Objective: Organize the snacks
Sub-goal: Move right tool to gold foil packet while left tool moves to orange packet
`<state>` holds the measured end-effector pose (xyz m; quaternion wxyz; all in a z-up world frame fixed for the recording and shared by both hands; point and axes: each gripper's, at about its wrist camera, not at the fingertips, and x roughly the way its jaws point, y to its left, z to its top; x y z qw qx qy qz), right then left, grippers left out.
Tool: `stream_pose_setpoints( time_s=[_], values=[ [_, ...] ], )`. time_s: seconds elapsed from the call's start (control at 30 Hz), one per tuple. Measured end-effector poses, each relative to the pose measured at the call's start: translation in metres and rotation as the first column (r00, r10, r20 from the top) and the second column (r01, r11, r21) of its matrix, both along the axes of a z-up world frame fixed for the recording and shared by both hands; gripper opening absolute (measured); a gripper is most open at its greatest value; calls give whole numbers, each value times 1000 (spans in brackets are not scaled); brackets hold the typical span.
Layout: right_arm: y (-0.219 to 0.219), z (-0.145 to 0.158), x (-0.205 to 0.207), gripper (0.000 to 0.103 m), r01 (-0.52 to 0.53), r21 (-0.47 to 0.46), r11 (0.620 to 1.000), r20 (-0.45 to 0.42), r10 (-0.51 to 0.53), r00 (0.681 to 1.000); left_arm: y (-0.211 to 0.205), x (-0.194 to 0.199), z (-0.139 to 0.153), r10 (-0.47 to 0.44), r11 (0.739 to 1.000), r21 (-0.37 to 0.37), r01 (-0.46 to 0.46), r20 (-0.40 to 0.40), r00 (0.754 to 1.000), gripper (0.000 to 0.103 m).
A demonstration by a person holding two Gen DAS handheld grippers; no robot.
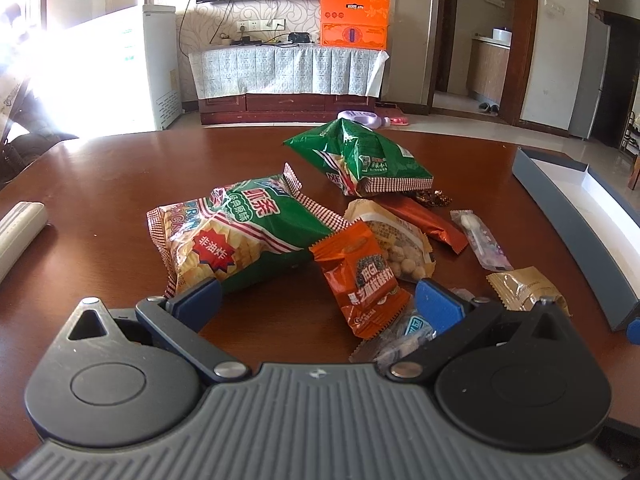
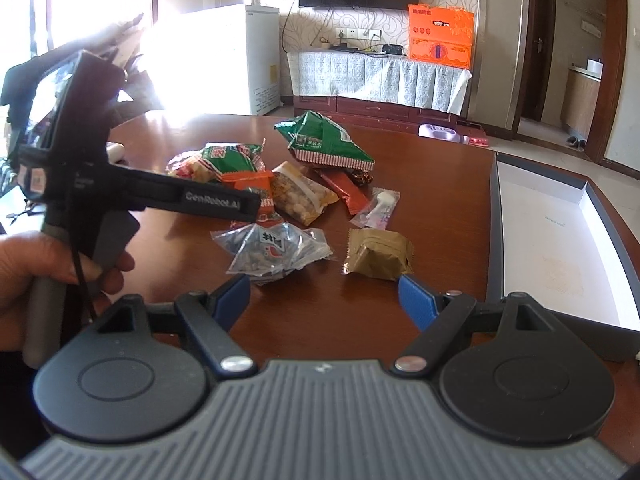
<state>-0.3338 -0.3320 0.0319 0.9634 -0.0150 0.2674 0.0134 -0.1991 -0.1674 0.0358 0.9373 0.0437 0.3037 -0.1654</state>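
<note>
Left tool (image 1: 318, 300): jaws spread wide, holding nothing, low over the brown worktop (image 1: 100, 184). An orange sachet (image 1: 360, 280) lies between its fingers, touching neither.

Right tool (image 2: 324, 296): jaws likewise wide apart and empty, above bare wood. Just ahead lie a clear packet of dark pieces (image 2: 276, 254) and a gold-wrapped packet (image 2: 378, 254).

The snacks sit in a loose heap at mid-worktop. The large green-and-yellow crisp bag (image 1: 236, 236) carries a red starburst with Chinese characters; a peanut pouch (image 1: 400, 248) lies beside it, touching the orange sachet. Beyond lie a brown bar (image 1: 424, 220), a clear sleeve with a white spoon (image 1: 480, 240), and a second green bag (image 1: 360, 156) farthest off.

Only the right view shows the left hand (image 2: 24, 280) gripping its handle, whose arm reads "GenRobot.AI", and the white interior of the open box (image 2: 560, 248) at the right edge. Only the left view shows a white remote (image 1: 18, 232).

Beyond: an orange carton (image 1: 354, 18) on a cabinet under a television.
</note>
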Motion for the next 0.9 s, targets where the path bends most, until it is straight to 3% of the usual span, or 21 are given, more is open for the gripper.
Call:
stream_pose_setpoints(
  time_s=[0.5, 0.63, 0.77, 0.9],
  values=[
    [28, -2, 29, 83, -191, -97, 977, -2, 192, 981, 2, 8, -4, -19, 1000, -9, 19, 1, 1000, 103],
    [18, -5, 31, 83, -131, -115, 985, -19, 130, 991, 6, 11, -4, -13, 1000, -9, 13, -3, 1000, 103],
    [-16, -2, 32, 83, 6, -16, 1000, -7, -6, 1000, 7, 16, -5, -10, 1000, -11, 10, -6, 1000, 103],
    [-32, -7, 44, 82, 140, -8, 990, -35, -140, 990, 2, 18, -8, -20, 1000, -17, 19, -23, 1000, 103]
  ],
)
